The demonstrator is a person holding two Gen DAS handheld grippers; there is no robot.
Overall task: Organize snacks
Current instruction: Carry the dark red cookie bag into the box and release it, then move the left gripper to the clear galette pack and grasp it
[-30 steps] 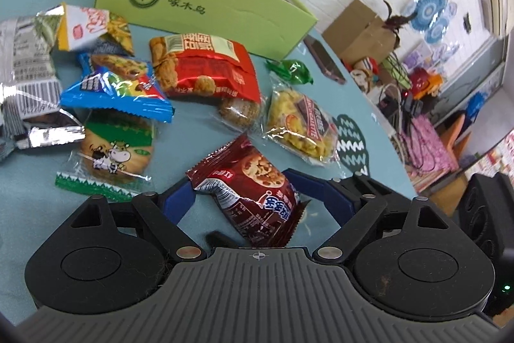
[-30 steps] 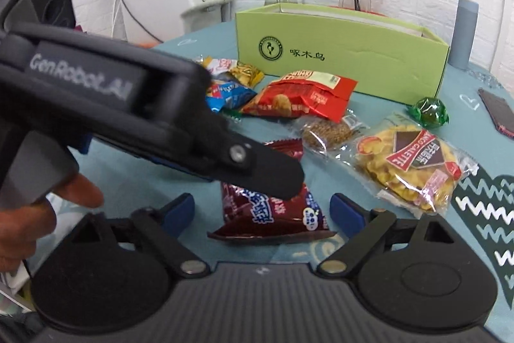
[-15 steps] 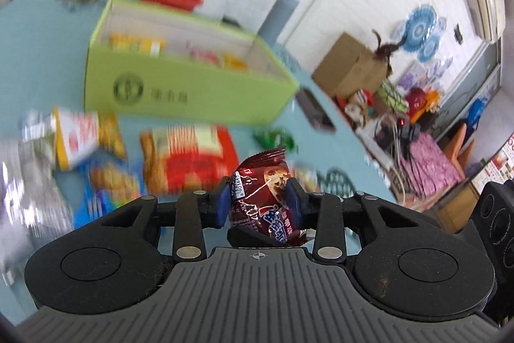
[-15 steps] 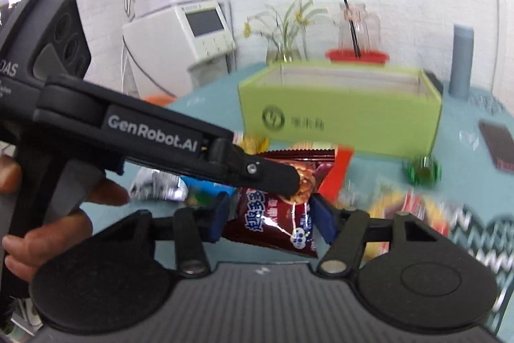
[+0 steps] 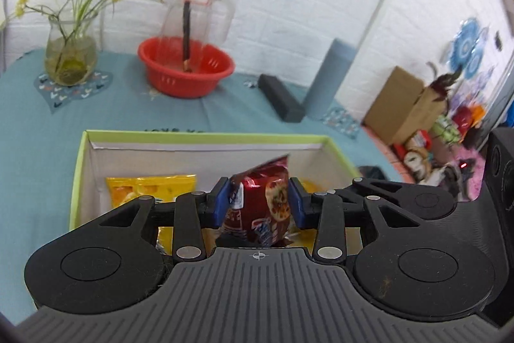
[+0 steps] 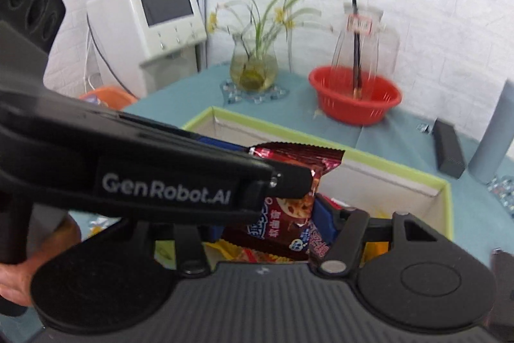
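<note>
A dark red cookie packet (image 5: 266,182) hangs over the open green box (image 5: 205,135). My left gripper (image 5: 258,201) has its blue pads against both sides of the packet, and its jaws are opening slightly. In the right wrist view the left gripper (image 6: 282,179) crosses from the left and covers part of the packet (image 6: 298,153). My right gripper (image 6: 268,224) is closed around the lower part of the same packet; its right pad touches the edge and its left pad is mostly hidden. Yellow snack bags (image 5: 151,188) lie inside the box.
Beyond the box stand a red basket (image 5: 186,69) holding a glass jug, a vase of plants (image 5: 70,57), a black case (image 5: 282,102) and a grey cylinder (image 5: 331,79). A white machine (image 6: 151,21) stands off the table's left. A hand (image 6: 13,275) grips the left tool.
Both grippers closed on the cookie packet lying on the table, lifted it and carried it forward over the green box. The loose snacks on the table have dropped out of view.
</note>
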